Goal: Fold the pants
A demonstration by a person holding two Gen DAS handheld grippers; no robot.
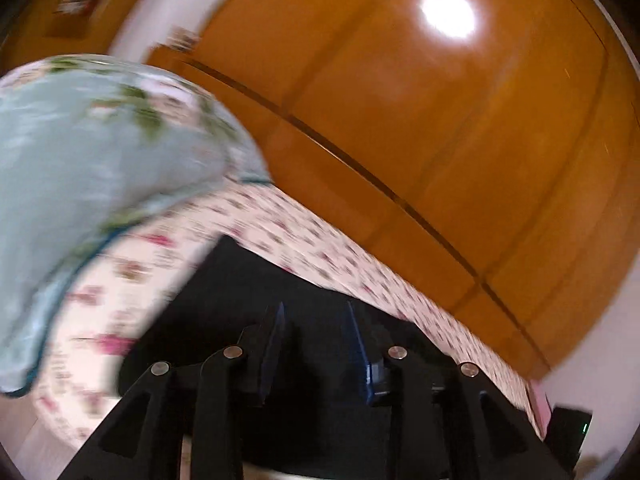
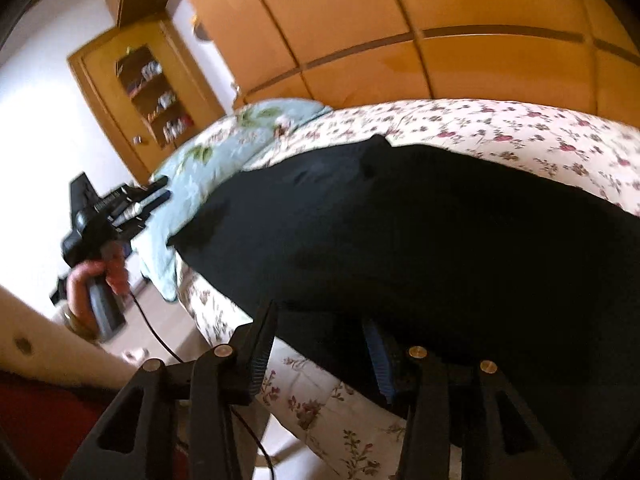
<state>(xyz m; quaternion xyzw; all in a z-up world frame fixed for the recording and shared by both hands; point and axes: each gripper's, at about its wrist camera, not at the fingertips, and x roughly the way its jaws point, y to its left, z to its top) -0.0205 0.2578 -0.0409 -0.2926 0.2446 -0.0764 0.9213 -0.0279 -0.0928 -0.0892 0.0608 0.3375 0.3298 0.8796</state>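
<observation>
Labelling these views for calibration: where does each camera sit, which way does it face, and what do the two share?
Left wrist: sits on the left hand-held gripper, looking along its parted fingers over black pants on a flowered bed toward a pale blue pillow and wooden wardrobe. No body part shows.
Right wrist: sits on the right hand-held gripper, facing the pants across the bed; the left hand and its gripper show.
Shared: pants, bed, pillow, wardrobe.

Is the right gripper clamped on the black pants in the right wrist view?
No: the right gripper stands with its jaws apart above the black pants, which lie loose on the flowered bedspread.
</observation>
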